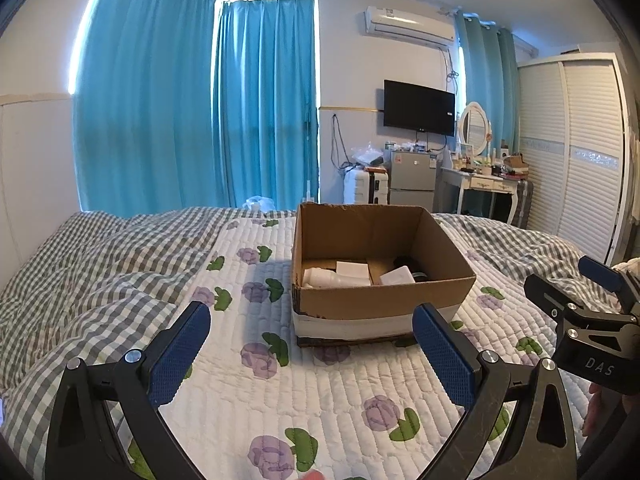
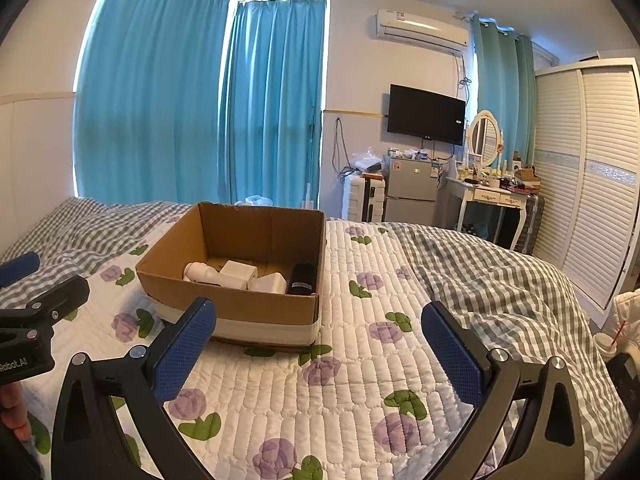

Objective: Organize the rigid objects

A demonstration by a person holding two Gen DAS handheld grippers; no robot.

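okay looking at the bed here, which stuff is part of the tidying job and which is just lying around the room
Part of the job:
cardboard box
white pieces inside it
black cylinder inside it
left gripper, open
right gripper, open

Just lying about:
quilt
suitcase
mini fridge
dressing table

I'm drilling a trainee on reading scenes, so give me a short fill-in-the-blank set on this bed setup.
1. The cardboard box sits on the ____.
2. Both the left tongs and the right tongs are ____.
3. The dark cylinder lies inside the ____.
4. The curtains are ____.

Missing words: bed; open; box; blue
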